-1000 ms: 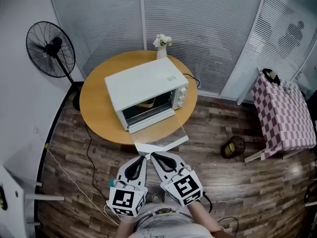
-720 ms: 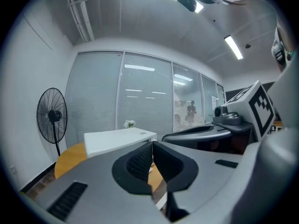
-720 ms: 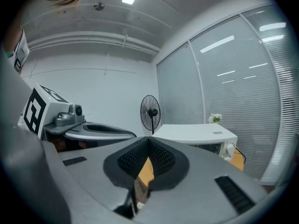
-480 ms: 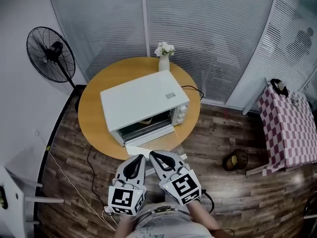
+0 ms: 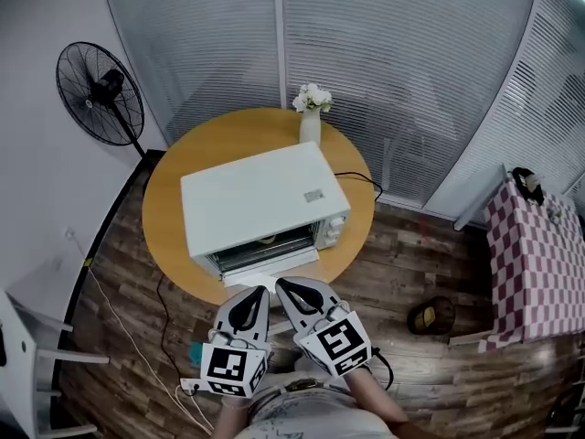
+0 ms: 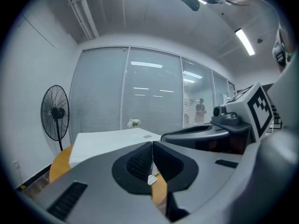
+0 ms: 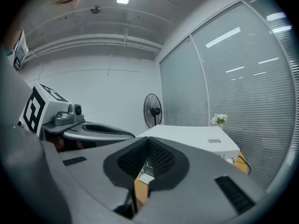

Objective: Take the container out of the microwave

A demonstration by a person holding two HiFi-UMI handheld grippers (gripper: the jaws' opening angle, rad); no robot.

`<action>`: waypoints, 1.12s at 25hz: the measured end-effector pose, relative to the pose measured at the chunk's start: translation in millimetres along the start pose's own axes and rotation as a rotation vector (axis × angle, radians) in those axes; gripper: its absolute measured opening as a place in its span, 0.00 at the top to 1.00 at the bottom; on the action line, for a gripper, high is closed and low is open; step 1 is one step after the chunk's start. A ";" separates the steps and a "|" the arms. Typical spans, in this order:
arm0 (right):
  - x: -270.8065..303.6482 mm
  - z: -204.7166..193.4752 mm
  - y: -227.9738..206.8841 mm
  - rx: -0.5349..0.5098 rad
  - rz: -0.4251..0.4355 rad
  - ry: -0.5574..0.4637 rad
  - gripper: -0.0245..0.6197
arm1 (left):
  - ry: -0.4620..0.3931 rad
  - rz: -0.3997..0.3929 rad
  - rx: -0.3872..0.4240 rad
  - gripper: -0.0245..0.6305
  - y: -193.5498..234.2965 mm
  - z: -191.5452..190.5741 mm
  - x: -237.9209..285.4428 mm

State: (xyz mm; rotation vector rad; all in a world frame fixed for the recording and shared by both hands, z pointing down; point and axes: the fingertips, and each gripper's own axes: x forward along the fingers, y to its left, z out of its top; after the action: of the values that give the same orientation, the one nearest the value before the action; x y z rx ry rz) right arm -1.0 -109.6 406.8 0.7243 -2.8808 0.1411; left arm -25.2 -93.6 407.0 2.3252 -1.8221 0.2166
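**Tongs shut and empty, short of the microwave**

Left tongs (image 5: 259, 293) and right tongs (image 5: 283, 286), each pressed together on nothing, are held low, side by side, pointing at the microwave (image 5: 260, 199) on the round surface (image 5: 169, 199). The container (image 5: 267, 240) sits inside, barely visible. Risk: entering closed would shove it deeper

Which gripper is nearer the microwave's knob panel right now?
Right. In the head view the right gripper is in front and left of the knob panel; the left gripper sits farther left, before the microwave's opening.
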 end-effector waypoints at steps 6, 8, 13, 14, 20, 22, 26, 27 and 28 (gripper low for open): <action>15.4 -7.7 -13.4 -0.014 0.072 0.029 0.97 | 0.000 0.060 -0.054 0.94 4.8 -5.1 12.2; 23.0 -7.5 -11.8 -0.011 0.091 0.035 0.97 | -0.001 0.079 -0.063 0.94 11.8 -4.3 11.5; 42.3 -6.7 -7.7 -0.019 0.108 0.049 0.97 | -0.010 0.091 -0.082 0.94 34.8 -1.6 14.2; 45.5 -6.5 -7.7 -0.018 0.104 0.050 0.97 | -0.010 0.083 -0.082 0.94 38.7 -1.1 15.6; 66.2 2.2 -18.5 -0.006 0.029 0.052 0.97 | -0.002 0.007 -0.052 0.94 61.7 8.4 32.7; 72.3 4.5 -23.3 -0.006 -0.001 0.052 0.97 | 0.001 -0.015 -0.045 0.94 69.4 9.4 38.6; 88.5 2.7 -26.8 0.000 -0.043 0.061 0.97 | 0.006 -0.057 -0.049 0.94 84.0 7.7 46.3; 93.7 3.1 -26.5 0.002 -0.051 0.062 0.97 | 0.006 -0.068 -0.047 0.94 87.5 7.6 47.8; 99.2 3.9 -26.0 0.004 -0.058 0.062 0.97 | 0.005 -0.080 -0.045 0.94 91.2 7.5 49.4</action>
State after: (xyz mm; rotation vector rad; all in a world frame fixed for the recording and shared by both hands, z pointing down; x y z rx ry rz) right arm -75.3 -178.6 422.5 0.7897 -2.7988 0.1594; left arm -102.0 -163.2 415.4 2.3592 -1.7094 0.1688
